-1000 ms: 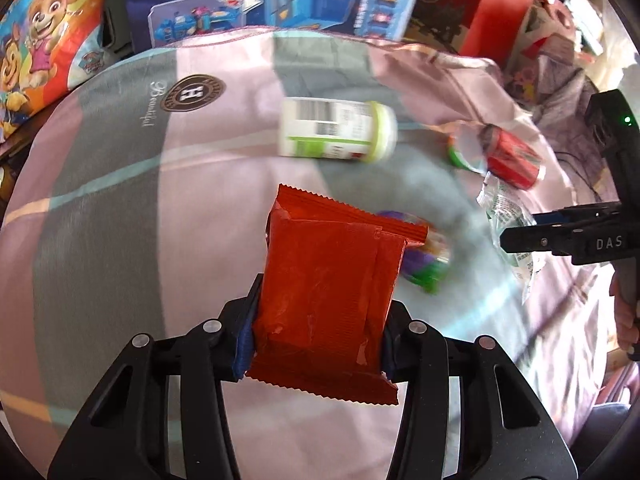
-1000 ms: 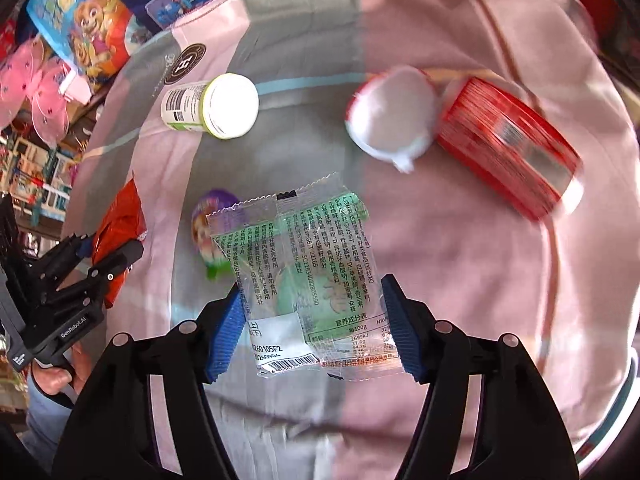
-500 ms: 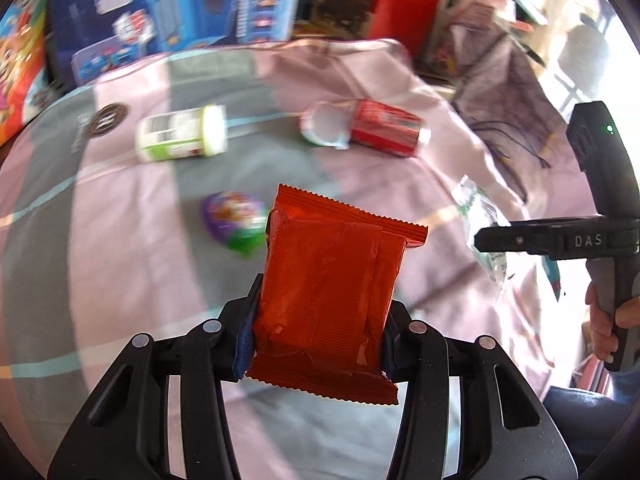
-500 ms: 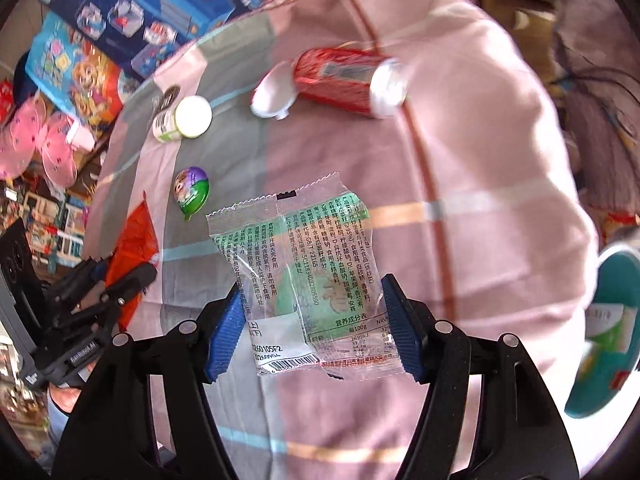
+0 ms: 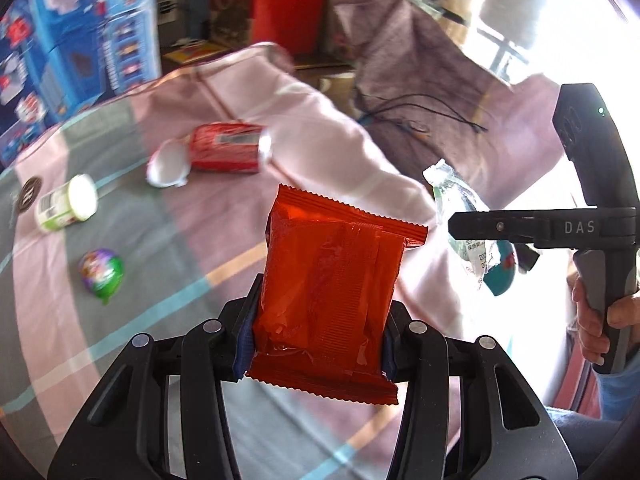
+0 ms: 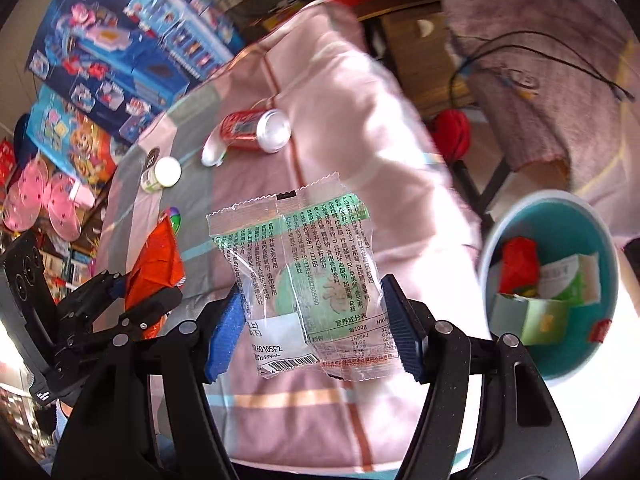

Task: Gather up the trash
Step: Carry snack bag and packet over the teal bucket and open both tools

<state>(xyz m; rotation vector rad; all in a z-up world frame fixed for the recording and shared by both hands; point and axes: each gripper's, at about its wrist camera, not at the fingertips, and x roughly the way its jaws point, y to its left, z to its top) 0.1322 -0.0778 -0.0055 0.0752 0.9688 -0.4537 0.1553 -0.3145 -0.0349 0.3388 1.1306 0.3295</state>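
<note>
My left gripper [image 5: 316, 334] is shut on a red snack packet [image 5: 332, 288], held above the checked tablecloth [image 5: 168, 264]; it also shows in the right wrist view [image 6: 154, 268]. My right gripper [image 6: 314, 326] is shut on a clear wrapper with green print [image 6: 300, 276], near the table's right edge; the wrapper also shows in the left wrist view [image 5: 460, 216]. A teal bin [image 6: 592, 356] with trash inside stands to the right, below table level. On the cloth lie a red can [image 5: 228, 148], a white cup [image 5: 166, 162], a white bottle [image 5: 66, 202] and a purple-green egg wrapper [image 5: 102, 274].
Toy boxes [image 6: 120, 48] stand behind the table at the left. A chair draped in mauve cloth [image 5: 424, 80] with a black cable stands behind the table's right side. A hand [image 5: 596, 320] holds the right gripper's handle.
Both grippers have swung right with their packets, away from the litter on the cloth. The teal bin has come fully into the right wrist view.
</note>
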